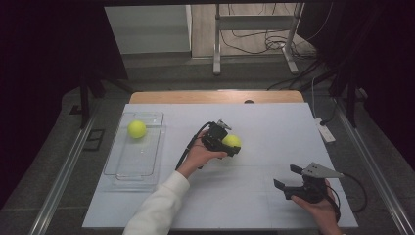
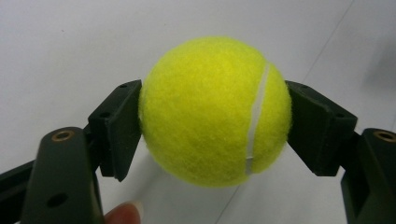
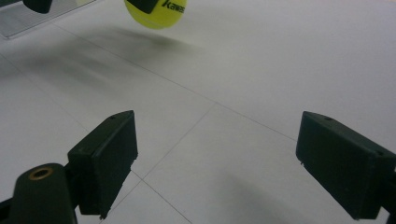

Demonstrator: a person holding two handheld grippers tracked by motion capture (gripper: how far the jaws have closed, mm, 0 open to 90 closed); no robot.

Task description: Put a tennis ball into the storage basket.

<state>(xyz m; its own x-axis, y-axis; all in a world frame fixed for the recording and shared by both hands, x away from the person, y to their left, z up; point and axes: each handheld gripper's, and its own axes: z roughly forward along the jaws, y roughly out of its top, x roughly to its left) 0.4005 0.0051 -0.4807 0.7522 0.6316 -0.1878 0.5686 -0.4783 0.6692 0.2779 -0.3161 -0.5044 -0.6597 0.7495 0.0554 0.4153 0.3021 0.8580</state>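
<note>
We have the left gripper with jaws clamped on a tennis ball at mid desk, right of the clear tray. Our right gripper rests near the desk's front edge, jaws wide, holding nothing.

We see our right gripper wide open over the white table, a yellow ball far ahead.

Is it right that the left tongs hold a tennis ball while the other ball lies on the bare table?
Not quite. The left tongs do hold a tennis ball, but the other ball lies in the clear tray, as the high view shows.
</note>
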